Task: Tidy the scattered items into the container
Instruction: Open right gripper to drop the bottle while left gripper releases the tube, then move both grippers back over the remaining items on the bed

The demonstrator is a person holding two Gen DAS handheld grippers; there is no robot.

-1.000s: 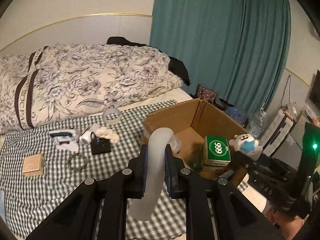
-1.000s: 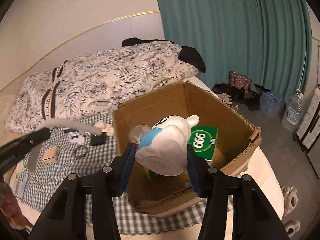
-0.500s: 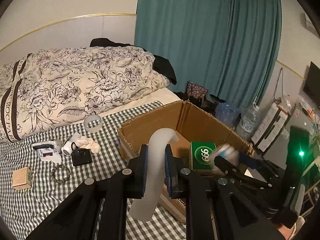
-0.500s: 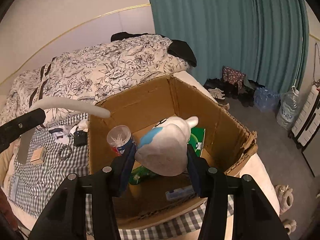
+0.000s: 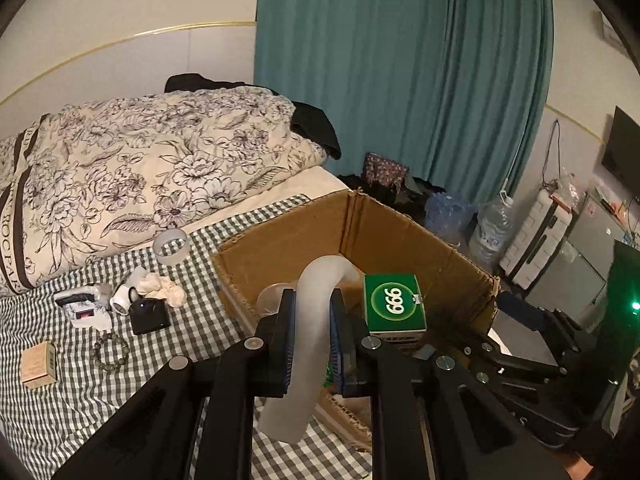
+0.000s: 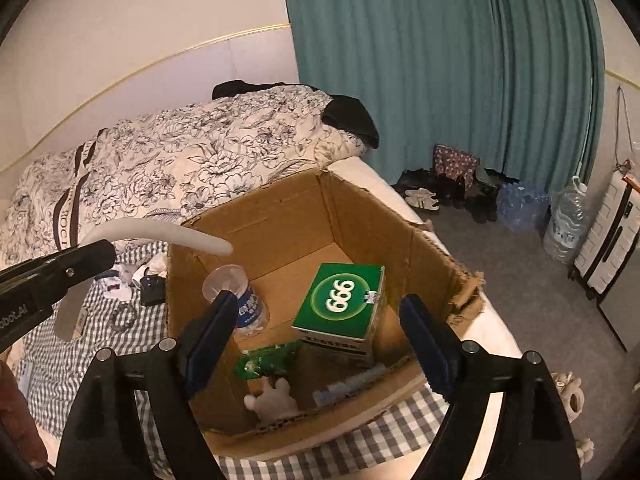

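Both tongs over the cardboard box (image 6: 280, 216)
Left tongs (image 5: 311, 322) clench a curved white shoehorn (image 5: 304, 340); right tongs (image 6: 316, 328) spread, empty; plush toy (image 6: 272, 400) half hidden by the box wall.

A dim bedroom, bed against a pale wall.

The bed (image 5: 120, 364) wears a checked sheet, with a floral duvet (image 5: 152, 168) heaped along its far edge under a gold-trimmed wall panel (image 6: 160, 68). Teal curtains (image 6: 440, 64) hang to the grey floor (image 6: 520, 272), where shoes (image 6: 452, 192), water bottles (image 6: 566, 220) and a white suitcase (image 6: 612, 232) stand.
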